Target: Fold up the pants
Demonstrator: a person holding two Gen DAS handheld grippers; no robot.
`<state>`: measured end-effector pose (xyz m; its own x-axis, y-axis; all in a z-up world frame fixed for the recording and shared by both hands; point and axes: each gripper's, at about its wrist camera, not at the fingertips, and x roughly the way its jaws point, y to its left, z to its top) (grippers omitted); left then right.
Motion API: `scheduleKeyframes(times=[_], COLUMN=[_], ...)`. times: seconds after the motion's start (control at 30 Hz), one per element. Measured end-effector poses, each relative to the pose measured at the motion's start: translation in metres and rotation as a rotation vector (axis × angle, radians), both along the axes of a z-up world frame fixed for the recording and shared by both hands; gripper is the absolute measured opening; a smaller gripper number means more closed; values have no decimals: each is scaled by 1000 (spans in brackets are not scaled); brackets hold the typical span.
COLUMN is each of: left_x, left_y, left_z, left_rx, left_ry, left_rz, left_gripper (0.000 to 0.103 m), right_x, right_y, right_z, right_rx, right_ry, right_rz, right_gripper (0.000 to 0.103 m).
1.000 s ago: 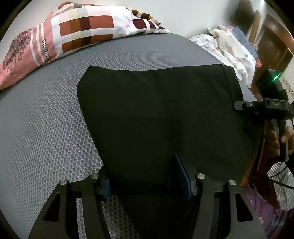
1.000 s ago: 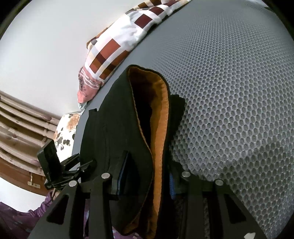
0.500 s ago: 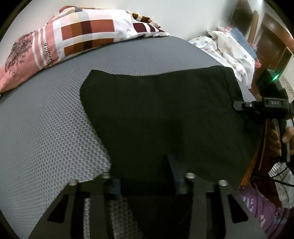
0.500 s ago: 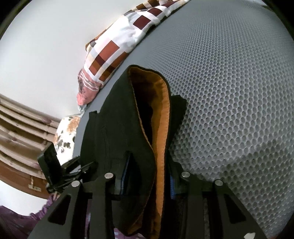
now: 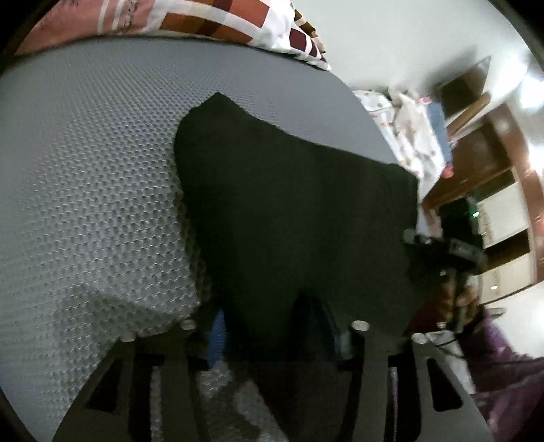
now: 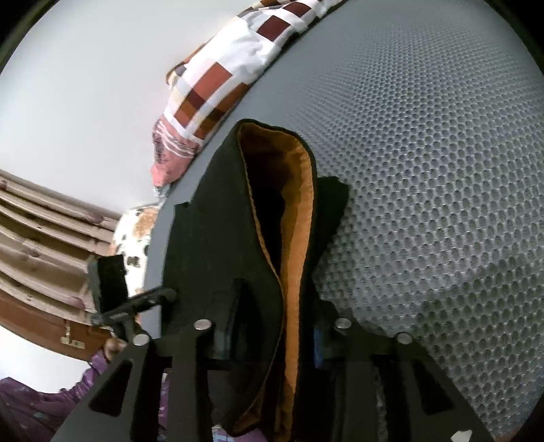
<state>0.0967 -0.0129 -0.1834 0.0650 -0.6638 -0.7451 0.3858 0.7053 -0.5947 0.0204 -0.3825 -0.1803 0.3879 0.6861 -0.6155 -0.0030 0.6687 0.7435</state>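
Left wrist view: one pair of black pants (image 5: 299, 217) on the grey mattress (image 5: 95, 190), one checked pillow (image 5: 217, 20) beyond. Left claw (image 5: 275, 336) and right claw (image 6: 268, 333) each grasp the pants' near edge; since earlier the far edge has lifted and buckled.

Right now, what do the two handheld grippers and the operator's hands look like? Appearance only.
Left gripper: matte black angular frame, silver bolt heads, blue finger pads. Right gripper: same black frame, silver bolts, blue pad showing. From the left view, the right unit carries a black box with a green LED. The hands are bare, with purple patterned sleeves.
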Motion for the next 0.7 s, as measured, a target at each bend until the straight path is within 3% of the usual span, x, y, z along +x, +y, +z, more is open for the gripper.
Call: scheduleKeyframes(times=[0.03, 0.17, 0.27, 0.3, 0.37, 0.4, 0.53, 0.7], left_x=[3, 18, 24, 21, 12, 9, -4, -13], left_y=[-1, -4, -3, -6, -10, -9, 3, 22], left_z=[-1, -4, -4, -1, 3, 2, 13, 29], left_rx=[-30, -88, -110, -76, 17, 22, 54, 118], left_ry=[15, 63, 54, 23, -53, -55, -127, -189], left_rz=[-11, -4, 11, 5, -7, -3, 45, 75], left_gripper=[62, 62, 61, 56, 34, 27, 17, 14], right_x=[1, 5, 8, 8, 6, 5, -1, 4], right_y=[-2, -4, -3, -2, 0, 1, 11, 37], right_z=[-1, -3, -4, -5, -4, -4, 5, 17], right_rx=[6, 25, 38, 39, 31, 43, 90, 115], right_ry=[4, 13, 13, 10, 1, -1, -13, -40], right_rz=[1, -4, -18, -25, -30, -35, -25, 22], right_gripper=[34, 36, 36, 34, 32, 30, 25, 23])
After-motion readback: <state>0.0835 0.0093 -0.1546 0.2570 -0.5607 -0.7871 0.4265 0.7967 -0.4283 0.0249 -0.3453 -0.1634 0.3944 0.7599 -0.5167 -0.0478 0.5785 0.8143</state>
